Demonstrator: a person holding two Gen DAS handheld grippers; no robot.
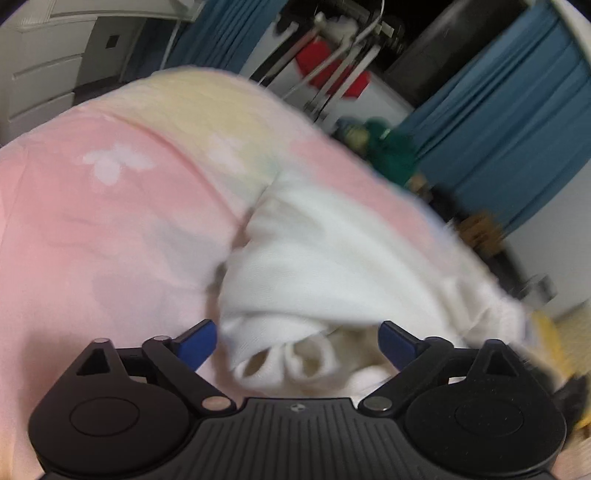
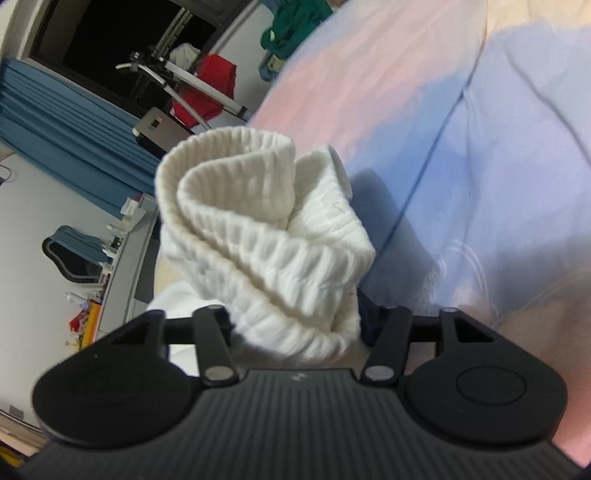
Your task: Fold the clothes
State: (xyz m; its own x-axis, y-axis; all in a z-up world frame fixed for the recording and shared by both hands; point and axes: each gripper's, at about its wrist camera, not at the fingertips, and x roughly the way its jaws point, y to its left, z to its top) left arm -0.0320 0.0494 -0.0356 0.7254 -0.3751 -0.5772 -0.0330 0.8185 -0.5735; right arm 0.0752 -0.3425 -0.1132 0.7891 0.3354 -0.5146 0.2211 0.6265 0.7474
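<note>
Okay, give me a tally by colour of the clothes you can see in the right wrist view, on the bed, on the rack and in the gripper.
White, ribbed knit piece in the right hand-held gripper: 1
White, small garment on the drying rack: 1
Red garment on the rack: 1
Green garment at the bed's far edge: 1
Total: 4

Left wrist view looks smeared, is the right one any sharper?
Left wrist: motion blur smears the white garment and pink bedding; only the left claw is crisp. Right wrist: ribbed white sock sharp, casting a shadow on the bedding; fisheye bends both.
</note>
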